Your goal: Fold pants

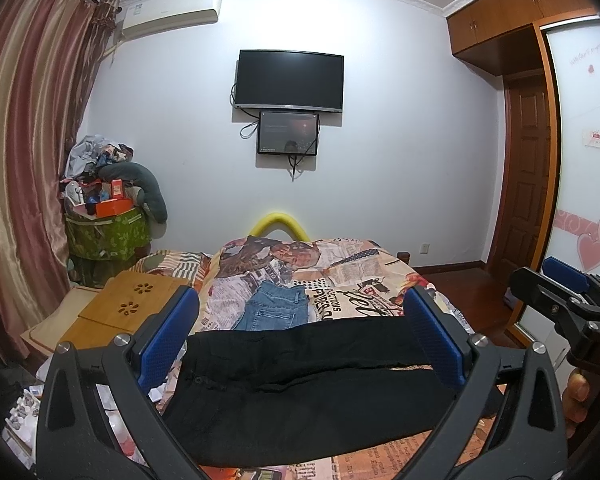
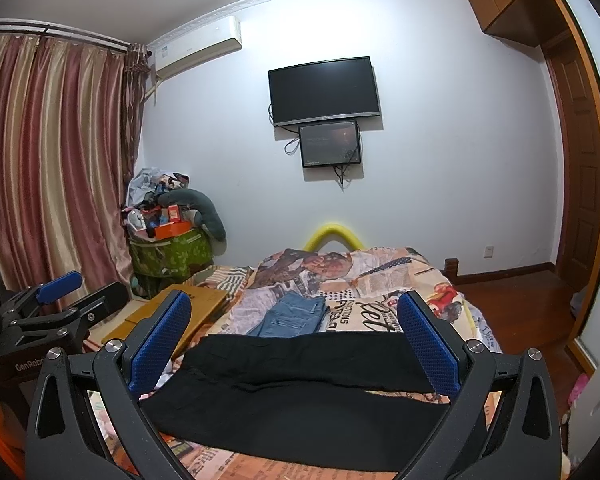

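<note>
Black pants (image 1: 300,392) lie spread sideways across the near part of the bed, also in the right wrist view (image 2: 300,396). Folded blue jeans (image 1: 274,312) lie farther back on the bedspread, also in the right wrist view (image 2: 294,316). My left gripper (image 1: 300,332) is open and empty, held above the black pants without touching them. My right gripper (image 2: 296,332) is open and empty, also above the pants. The right gripper shows at the right edge of the left wrist view (image 1: 564,300); the left gripper shows at the left of the right wrist view (image 2: 60,304).
The bed has a newspaper-print cover (image 1: 360,276). A wooden lap table (image 1: 124,308) sits at the bed's left. A cluttered green bin (image 1: 108,232) stands by the curtain (image 1: 24,160). A TV (image 1: 290,80) hangs on the far wall. A wardrobe (image 1: 580,180) is on the right.
</note>
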Demonstrator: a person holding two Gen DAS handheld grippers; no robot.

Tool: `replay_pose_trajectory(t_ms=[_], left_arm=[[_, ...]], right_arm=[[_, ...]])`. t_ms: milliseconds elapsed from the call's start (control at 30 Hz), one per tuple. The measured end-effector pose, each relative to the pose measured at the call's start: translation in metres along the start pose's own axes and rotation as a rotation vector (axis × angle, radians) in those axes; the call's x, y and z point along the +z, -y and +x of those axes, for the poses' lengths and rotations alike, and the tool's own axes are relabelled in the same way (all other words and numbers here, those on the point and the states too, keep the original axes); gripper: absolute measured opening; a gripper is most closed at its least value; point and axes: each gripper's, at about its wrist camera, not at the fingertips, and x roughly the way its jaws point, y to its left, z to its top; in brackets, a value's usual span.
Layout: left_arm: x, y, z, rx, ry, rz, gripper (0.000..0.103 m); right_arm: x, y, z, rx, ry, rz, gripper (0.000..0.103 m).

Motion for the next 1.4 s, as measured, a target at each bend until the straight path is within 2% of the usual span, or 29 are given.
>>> replay_pose_trajectory(t_ms=[133, 333, 500, 700, 833, 933, 1167, 1300, 1400], left_arm=[[-0.001, -0.003, 0.009, 0.001, -0.009, 0.010, 0.103], [-0.001, -0.014, 0.050, 0.007, -0.056, 0.017, 0.103], [-0.003, -0.030, 0.098, 0.038, -0.120, 0.008, 0.103], [-0.006, -0.056, 0.167, 0.122, -0.209, 0.022, 0.103], [-0.012, -0.081, 0.221, 0.150, -0.297, 0.020, 0.103], [-0.022, -0.096, 0.257, 0.184, -0.360, 0.030, 0.103], [-0.066, -0.145, 0.352, 0.243, -0.566, 0.017, 0.103], [-0.095, -0.171, 0.389, 0.251, -0.661, -0.034, 0.103], [-0.112, -0.185, 0.410, 0.228, -0.713, -0.071, 0.101]], right_arm=[[-0.001, 0.005, 0.008, -0.014, -0.010, -0.002, 0.102], [-0.001, 0.019, 0.028, -0.041, -0.039, -0.005, 0.102], [-0.002, 0.036, 0.055, -0.084, -0.086, -0.011, 0.102], [-0.009, 0.058, 0.091, -0.116, -0.168, -0.012, 0.102], [-0.016, 0.071, 0.121, -0.155, -0.206, -0.021, 0.102], [-0.023, 0.081, 0.151, -0.160, -0.276, -0.043, 0.102], [-0.046, 0.104, 0.210, -0.133, -0.386, -0.094, 0.102], [-0.058, 0.115, 0.239, -0.126, -0.445, -0.105, 0.102], [-0.071, 0.126, 0.270, -0.112, -0.559, -0.103, 0.102]])
